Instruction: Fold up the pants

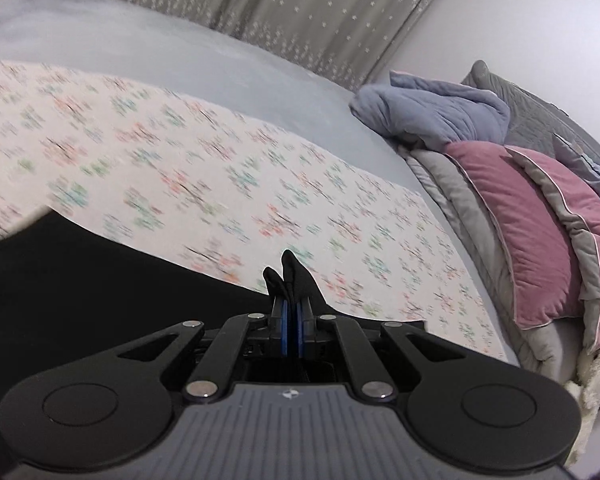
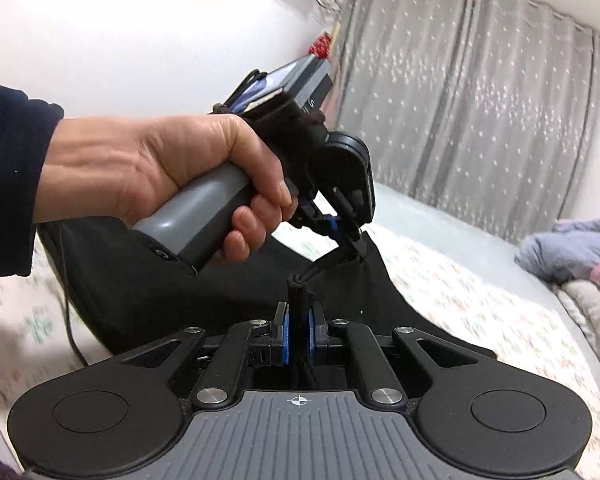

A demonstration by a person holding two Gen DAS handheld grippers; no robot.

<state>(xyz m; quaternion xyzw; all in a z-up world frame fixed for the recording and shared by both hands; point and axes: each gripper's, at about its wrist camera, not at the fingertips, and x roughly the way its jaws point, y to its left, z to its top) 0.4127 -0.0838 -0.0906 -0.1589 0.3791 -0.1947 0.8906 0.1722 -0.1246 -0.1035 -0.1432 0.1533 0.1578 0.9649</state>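
Here both grippers are pinching the black pants (image 2: 228, 280) and holding the cloth up off the flowered sheet (image 1: 180, 152) on the bed. The left gripper (image 1: 291, 300) has its jaws drawn narrow around a small bunch of the dark fabric, which pokes out just beyond the fingertips as two little peaks; the rest of the garment hangs down and away to its left. The right gripper (image 2: 298, 316) is likewise clamped close on a rolled edge of the fabric, which stands up between its blue pads (image 2: 310, 334). Ahead of it and a little higher, a hand (image 2: 172, 176) in a dark sleeve (image 2: 8, 176) grips the grey handle of the other tool, whose tips bite the same cloth just beyond. Off to the right of both tools lies a heap of pillows and bedding (image 1: 532, 216), and grey curtains (image 2: 460, 100) hang at the far wall.
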